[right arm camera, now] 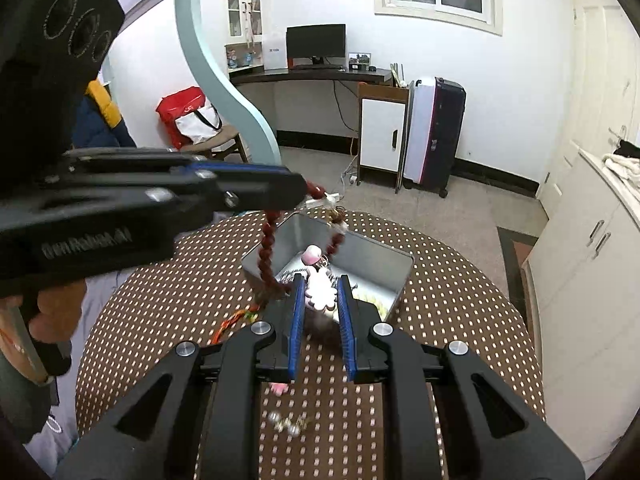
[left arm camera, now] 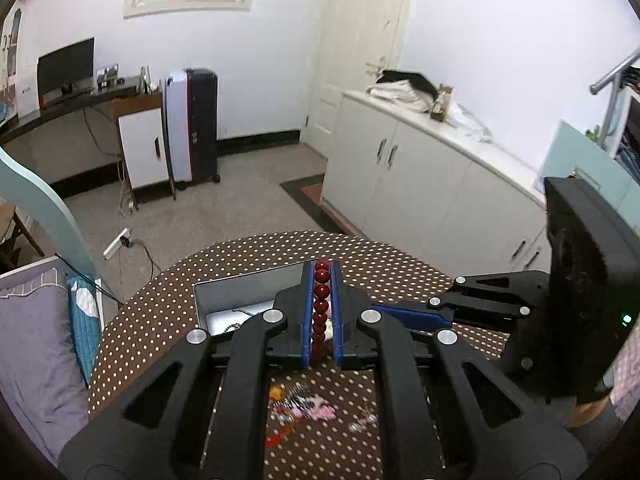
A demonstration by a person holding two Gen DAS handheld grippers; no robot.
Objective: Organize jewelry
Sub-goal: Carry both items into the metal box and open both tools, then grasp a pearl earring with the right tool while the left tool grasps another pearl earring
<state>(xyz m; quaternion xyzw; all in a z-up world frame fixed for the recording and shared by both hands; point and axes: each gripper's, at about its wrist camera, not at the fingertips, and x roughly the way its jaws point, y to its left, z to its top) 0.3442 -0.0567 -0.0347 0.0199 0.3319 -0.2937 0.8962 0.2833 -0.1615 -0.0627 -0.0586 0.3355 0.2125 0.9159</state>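
Nearest the right camera, a small silver trinket (right arm camera: 289, 426) and a pink charm (right arm camera: 279, 388) lay loose on the dotted worktop (right arm camera: 460, 280), at about six o'clock. Just beyond, the right gripper (right arm camera: 320, 312) had its jaws closed on a pale flower-shaped keychain (right arm camera: 320, 290), held at the near edge of the metal tin (right arm camera: 372, 258). The left gripper (left arm camera: 321, 312) had its jaws clenched on a red bead bracelet (left arm camera: 321, 292), whose loop hung at about eleven o'clock from the right gripper, over the tin's near left corner.

To do this well, I judged each piece should be carried over the tin's open middle and lowered before letting go, one hand at a time, so the dangling beads did not snag the keychain or catch the rim.
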